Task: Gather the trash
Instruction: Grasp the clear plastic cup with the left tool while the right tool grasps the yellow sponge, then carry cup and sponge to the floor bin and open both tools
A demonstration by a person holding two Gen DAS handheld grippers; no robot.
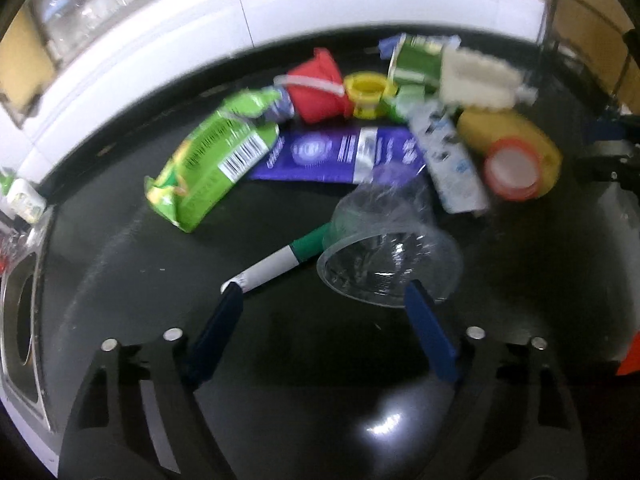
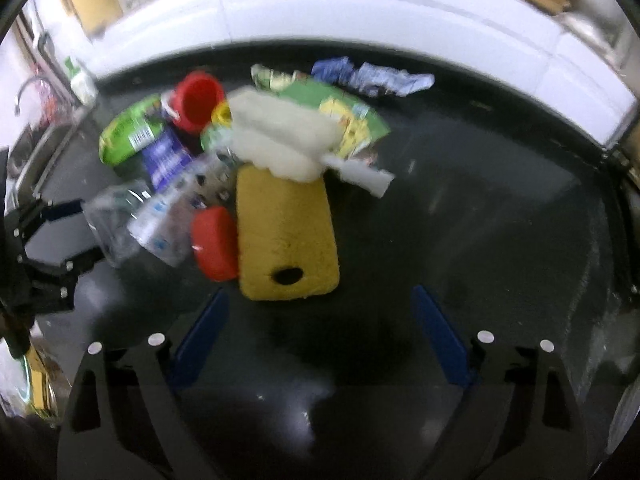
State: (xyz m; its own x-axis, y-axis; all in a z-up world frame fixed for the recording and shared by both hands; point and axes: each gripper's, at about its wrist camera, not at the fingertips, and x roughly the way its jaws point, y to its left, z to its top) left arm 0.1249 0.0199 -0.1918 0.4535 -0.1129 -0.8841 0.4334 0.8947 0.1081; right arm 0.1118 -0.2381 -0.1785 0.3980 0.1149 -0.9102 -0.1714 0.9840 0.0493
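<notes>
A heap of trash lies on the dark countertop [image 1: 120,280]. My left gripper [image 1: 324,296] is open just in front of a clear plastic cup [image 1: 388,264] on its side and a green-and-white marker [image 1: 276,268]; its pads press on neither. Behind them lie a green snack bag [image 1: 208,168], a purple wrapper [image 1: 332,156], a red cup [image 1: 320,88] and a clear bottle [image 1: 448,156]. My right gripper [image 2: 320,298] is open close to a yellow sponge [image 2: 286,232] with a red lid [image 2: 214,244] beside it. A white foam piece [image 2: 280,140] rests on the sponge's far end.
A white tiled wall [image 2: 360,12] runs behind the counter. A steel sink [image 1: 20,320] sits at the left edge of the left wrist view. A crumpled blue-and-white wrapper [image 2: 372,76] and a green carton [image 2: 344,112] lie at the back. My left gripper [image 2: 82,232] shows beside the clear cup [image 2: 108,224].
</notes>
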